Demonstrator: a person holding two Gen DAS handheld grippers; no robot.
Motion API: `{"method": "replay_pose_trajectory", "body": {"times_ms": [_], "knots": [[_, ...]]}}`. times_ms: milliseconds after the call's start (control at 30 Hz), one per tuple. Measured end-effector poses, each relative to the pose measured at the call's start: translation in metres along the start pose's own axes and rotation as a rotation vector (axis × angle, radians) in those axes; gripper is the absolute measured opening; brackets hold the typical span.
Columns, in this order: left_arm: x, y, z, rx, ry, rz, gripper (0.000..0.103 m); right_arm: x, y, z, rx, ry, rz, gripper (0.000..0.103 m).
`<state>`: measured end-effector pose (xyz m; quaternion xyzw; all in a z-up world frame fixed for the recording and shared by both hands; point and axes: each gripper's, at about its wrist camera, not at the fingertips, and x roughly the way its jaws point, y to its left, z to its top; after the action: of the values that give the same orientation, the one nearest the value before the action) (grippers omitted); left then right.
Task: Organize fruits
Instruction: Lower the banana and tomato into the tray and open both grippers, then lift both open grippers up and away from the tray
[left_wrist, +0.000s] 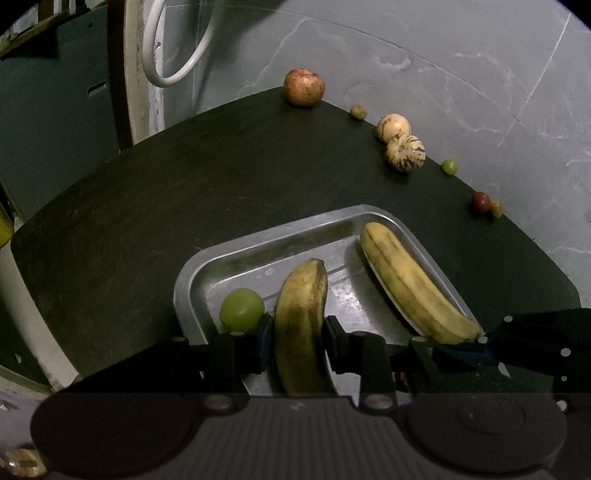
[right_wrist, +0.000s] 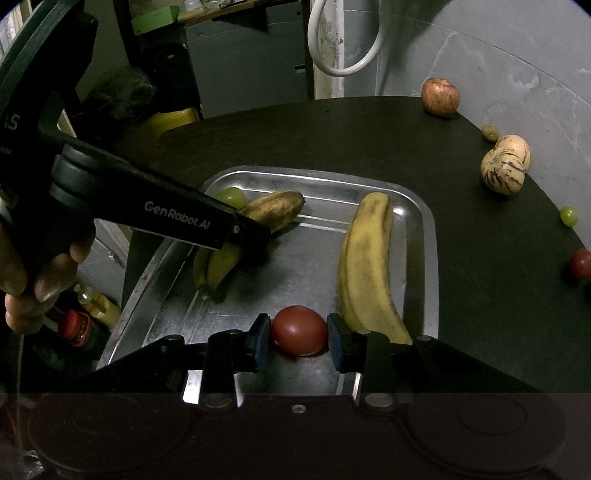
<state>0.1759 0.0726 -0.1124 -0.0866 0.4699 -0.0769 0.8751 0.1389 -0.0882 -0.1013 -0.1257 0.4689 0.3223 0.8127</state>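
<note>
A metal tray sits on the dark round table. My left gripper is shut on a brown-spotted banana that lies low in the tray, next to a green grape. A yellower banana lies along the tray's right side. In the right wrist view my right gripper is shut on a round red fruit at the tray's near end, beside the yellower banana. There the left gripper reaches in from the left over the spotted banana.
Along the table's far right edge lie an apple, two pale striped fruits, a small grape, a red fruit and small brownish ones. A white hose hangs behind. Bottles stand below the table's left side.
</note>
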Motion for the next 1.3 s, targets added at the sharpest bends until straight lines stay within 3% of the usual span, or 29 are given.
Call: {"method": "replay_pose_trajectory", "body": {"times_ms": [400, 967, 1233, 1300], "knots": [[-0.004, 0.005, 0.001, -0.016, -0.001, -0.011, 0.035, -0.002, -0.002, -0.002, 0.018, -0.001, -0.005, 0.04], [-0.032, 0.005, -0.005, -0.039, -0.041, -0.043, 0.061, -0.029, 0.0, -0.003, 0.039, -0.038, -0.02, 0.055], [-0.063, 0.01, -0.002, -0.079, -0.119, -0.05, 0.084, -0.065, 0.001, -0.005, 0.051, -0.099, -0.044, 0.076], [-0.071, 0.011, -0.002, -0.094, -0.141, -0.051, 0.091, -0.075, 0.003, -0.005, 0.059, -0.116, -0.058, 0.087]]}}
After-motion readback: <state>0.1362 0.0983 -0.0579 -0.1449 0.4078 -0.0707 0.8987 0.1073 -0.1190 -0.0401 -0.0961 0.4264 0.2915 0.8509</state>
